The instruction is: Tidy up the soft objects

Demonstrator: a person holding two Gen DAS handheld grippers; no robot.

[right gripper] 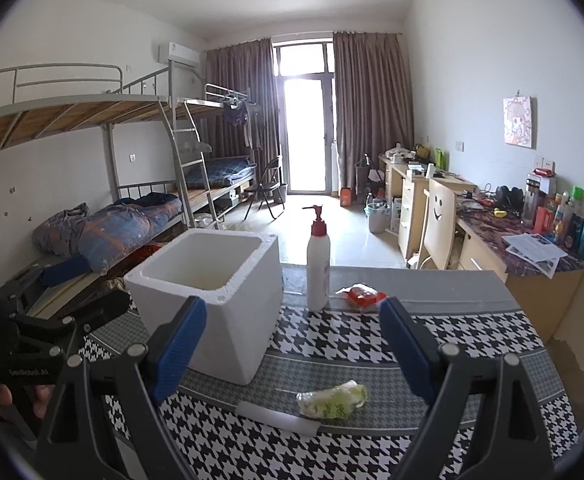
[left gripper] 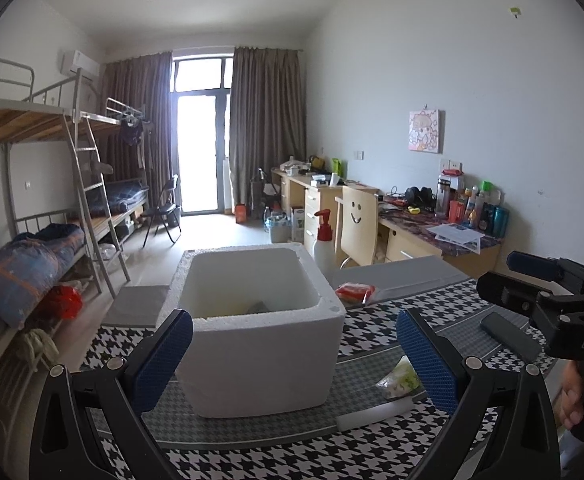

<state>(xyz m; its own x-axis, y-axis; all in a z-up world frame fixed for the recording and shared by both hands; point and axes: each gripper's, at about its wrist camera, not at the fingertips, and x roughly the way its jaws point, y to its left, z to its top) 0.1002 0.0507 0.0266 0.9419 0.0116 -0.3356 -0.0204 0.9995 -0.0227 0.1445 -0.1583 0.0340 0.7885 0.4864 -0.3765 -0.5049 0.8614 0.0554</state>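
A white foam box [left gripper: 260, 320] [right gripper: 212, 292] stands open-topped on the houndstooth-cloth table [left gripper: 292, 456] [right gripper: 371, 340]. A dark item lies inside it in the left wrist view. A green-and-white soft packet [left gripper: 399, 378] [right gripper: 331, 398] lies in front, beside a white stick [right gripper: 278, 418]. A red packet [left gripper: 353, 292] [right gripper: 363, 294] lies at the far side. My left gripper [left gripper: 295, 360] is open and empty in front of the box. My right gripper [right gripper: 292, 356] is open and empty above the green packet; it also shows in the left wrist view [left gripper: 531, 284].
A white pump bottle [right gripper: 317, 264] [left gripper: 323, 246] stands right of the box. A dark flat object [left gripper: 509, 334] lies at the table's right. Bunk beds [right gripper: 112, 220] stand to the left, desks and a chair [right gripper: 437, 224] to the right.
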